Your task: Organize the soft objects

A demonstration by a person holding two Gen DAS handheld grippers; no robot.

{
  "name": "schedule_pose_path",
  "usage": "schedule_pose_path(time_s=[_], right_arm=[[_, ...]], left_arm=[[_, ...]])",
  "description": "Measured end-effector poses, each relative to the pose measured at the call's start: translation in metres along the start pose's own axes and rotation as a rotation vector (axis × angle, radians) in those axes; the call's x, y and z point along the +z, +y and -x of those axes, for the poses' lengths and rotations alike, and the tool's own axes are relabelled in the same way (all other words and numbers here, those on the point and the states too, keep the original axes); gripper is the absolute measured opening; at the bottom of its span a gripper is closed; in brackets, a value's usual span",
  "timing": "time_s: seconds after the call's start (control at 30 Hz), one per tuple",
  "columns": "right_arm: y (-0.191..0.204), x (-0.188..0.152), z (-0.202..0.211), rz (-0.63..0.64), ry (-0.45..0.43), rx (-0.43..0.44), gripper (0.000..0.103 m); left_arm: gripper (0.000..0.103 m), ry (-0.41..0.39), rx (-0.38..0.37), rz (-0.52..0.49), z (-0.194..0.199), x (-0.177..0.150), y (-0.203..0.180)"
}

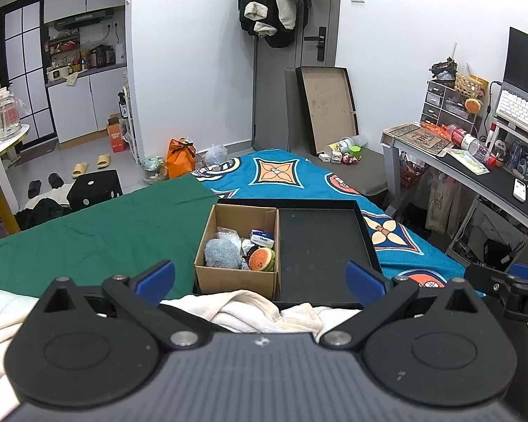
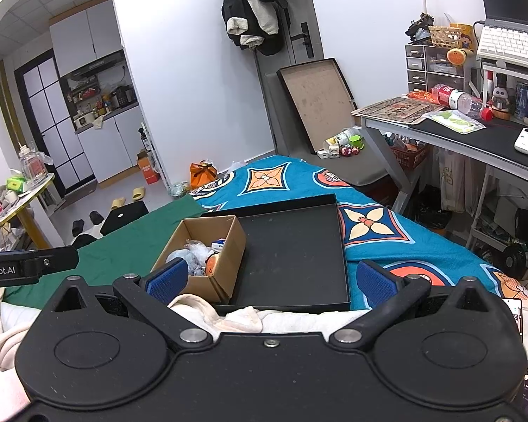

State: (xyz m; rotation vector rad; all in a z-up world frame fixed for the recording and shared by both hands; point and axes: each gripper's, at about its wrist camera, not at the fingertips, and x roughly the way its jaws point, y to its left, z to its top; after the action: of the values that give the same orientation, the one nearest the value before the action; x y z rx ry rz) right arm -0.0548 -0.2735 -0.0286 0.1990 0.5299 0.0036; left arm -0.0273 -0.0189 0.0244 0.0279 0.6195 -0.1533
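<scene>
A brown cardboard box (image 1: 228,279) stands in the left part of a black tray (image 1: 320,242) on the bed. Inside lie a blue fluffy toy (image 1: 221,253), a burger-shaped squishy (image 1: 261,259) and some small packets (image 1: 262,237). The box (image 2: 225,263) and tray (image 2: 292,256) also show in the right wrist view. My left gripper (image 1: 260,279) is open and empty, held short of the box. My right gripper (image 2: 271,279) is open and empty, just before the tray's near edge. A cream towel (image 1: 250,311) lies under both grippers.
The bed has a green sheet (image 1: 105,239) on the left and a blue patterned cover (image 1: 299,176) on the right. A desk (image 1: 475,176) with clutter stands at the right. A grey chair (image 1: 352,168) and a door are behind the bed.
</scene>
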Motion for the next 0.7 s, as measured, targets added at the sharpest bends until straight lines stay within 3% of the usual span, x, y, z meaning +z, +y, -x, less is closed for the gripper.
schedule_pose_path(time_s=[0.7], right_arm=[[-0.0001, -0.0049, -0.0067, -0.004, 0.017, 0.006, 0.103]], left_arm=[[0.102, 0.006, 0.007, -0.011, -0.0008, 0.001, 0.0015]])
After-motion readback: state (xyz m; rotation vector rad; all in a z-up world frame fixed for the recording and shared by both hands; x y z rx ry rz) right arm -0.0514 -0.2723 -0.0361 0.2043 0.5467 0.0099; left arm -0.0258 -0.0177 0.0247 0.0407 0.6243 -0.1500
